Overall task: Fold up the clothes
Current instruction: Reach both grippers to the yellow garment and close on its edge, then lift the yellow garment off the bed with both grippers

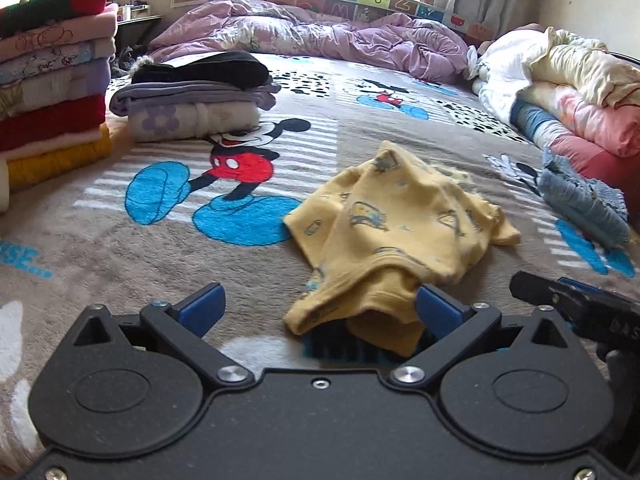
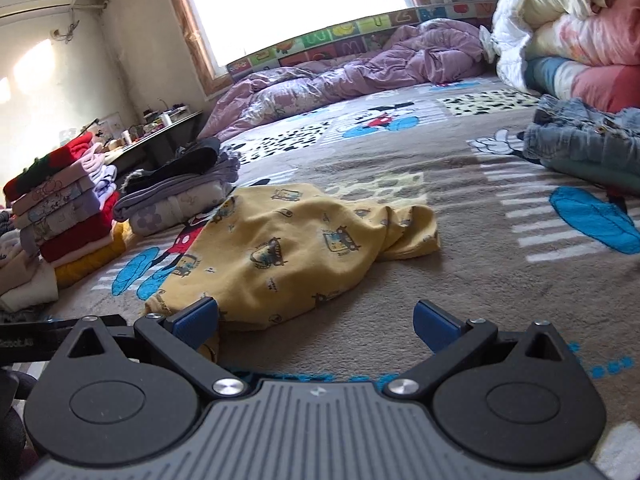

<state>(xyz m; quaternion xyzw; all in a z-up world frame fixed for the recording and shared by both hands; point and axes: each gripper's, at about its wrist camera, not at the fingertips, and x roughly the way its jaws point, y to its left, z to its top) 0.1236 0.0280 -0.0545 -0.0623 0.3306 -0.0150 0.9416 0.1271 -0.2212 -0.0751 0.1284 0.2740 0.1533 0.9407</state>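
The left gripper [image 1: 320, 308] has its blue-padded jaws spread wide, the ribbed hem of a crumpled yellow printed cotton garment [image 1: 400, 216] draped over its right finger, and the right gripper [image 2: 316, 320] is likewise released, its left pad touching the same soft cloth. The garment lies rumpled mid-bed on a plush grey cartoon-print blanket [image 2: 460, 280]. Squared stacks of folded clothes [image 1: 52, 80] stand along the blanket's left edge, and frayed denim [image 2: 580, 140] lies bunched near its right edge.
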